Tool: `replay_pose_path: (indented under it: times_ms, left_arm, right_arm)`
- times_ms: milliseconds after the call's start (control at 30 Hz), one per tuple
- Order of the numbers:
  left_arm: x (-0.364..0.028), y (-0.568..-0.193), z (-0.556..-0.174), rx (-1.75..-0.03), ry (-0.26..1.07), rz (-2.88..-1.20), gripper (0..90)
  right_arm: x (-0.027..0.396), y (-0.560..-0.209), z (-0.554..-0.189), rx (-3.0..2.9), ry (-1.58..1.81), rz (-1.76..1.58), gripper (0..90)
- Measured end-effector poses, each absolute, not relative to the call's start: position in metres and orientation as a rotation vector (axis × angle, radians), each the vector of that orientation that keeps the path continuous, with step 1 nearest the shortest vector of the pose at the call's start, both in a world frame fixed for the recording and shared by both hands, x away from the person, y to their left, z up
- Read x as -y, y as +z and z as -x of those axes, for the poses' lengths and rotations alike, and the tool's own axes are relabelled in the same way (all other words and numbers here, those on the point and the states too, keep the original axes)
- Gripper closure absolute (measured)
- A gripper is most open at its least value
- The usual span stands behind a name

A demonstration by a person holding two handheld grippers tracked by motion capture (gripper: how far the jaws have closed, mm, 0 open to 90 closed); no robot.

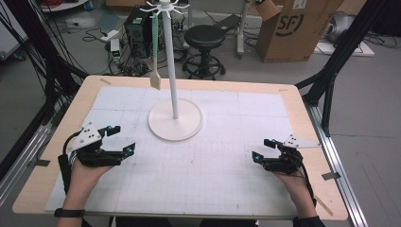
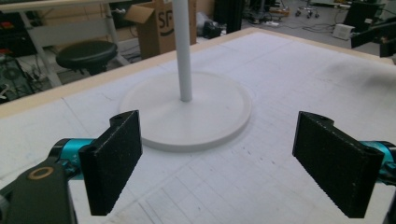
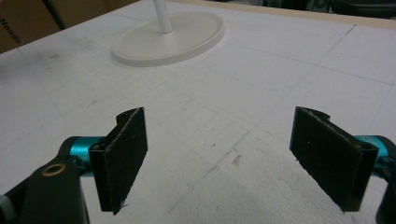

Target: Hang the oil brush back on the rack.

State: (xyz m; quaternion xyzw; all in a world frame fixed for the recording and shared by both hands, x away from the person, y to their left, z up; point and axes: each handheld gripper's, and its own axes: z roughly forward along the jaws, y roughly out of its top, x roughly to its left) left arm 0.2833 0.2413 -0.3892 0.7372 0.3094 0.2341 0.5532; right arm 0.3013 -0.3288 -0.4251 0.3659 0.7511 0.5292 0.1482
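A white stand with a round base [image 1: 175, 125] and a tall pole [image 1: 170, 61] rises at the middle of the table. From a hook at its top hangs a spatula [image 1: 155, 71] with a pale green handle and a tan blade. My left gripper [image 1: 121, 138] rests at the table's left, open, nothing between its jaws. In the left gripper view the stand's base [image 2: 187, 112] lies just ahead of the gripper [image 2: 224, 163]. My right gripper [image 1: 263, 149] sits at the right, open and empty. The right gripper view has the base [image 3: 168, 39] farther off, beyond the gripper [image 3: 219, 158].
A white gridded mat [image 1: 189, 156] covers the wooden table [image 1: 302, 109]. Behind the table stand a black stool [image 1: 204, 40], a cardboard box [image 1: 293, 28] and cables on the floor. Black frame posts [image 1: 331, 80] flank the table's right side.
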Motion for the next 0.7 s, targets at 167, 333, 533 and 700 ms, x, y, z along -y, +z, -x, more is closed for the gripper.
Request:
replay_pose_path:
  times_ms: [167,333,533,700]
  left_arm:
    - [-0.242,-0.403,-0.281,-0.736,0.554,-1.743,16.4]
    - [-0.246,-0.415,-0.278,-0.744,0.554,-1.735,16.6]
    - [-0.251,-0.418,-0.277,-0.762,0.548,-1.743,16.5]
    - [-0.251,-0.421,-0.278,-0.772,0.546,-1.747,16.5]
  right_arm:
    - [0.329,-0.425,-0.301,-2.159,1.511,-1.049,18.2]
    - [0.329,-0.427,-0.300,-2.165,1.503,-1.060,18.0]
    - [0.329,-0.428,-0.300,-2.169,1.490,-1.062,17.8]
    - [0.329,-0.430,-0.298,-2.176,1.479,-1.057,17.8]
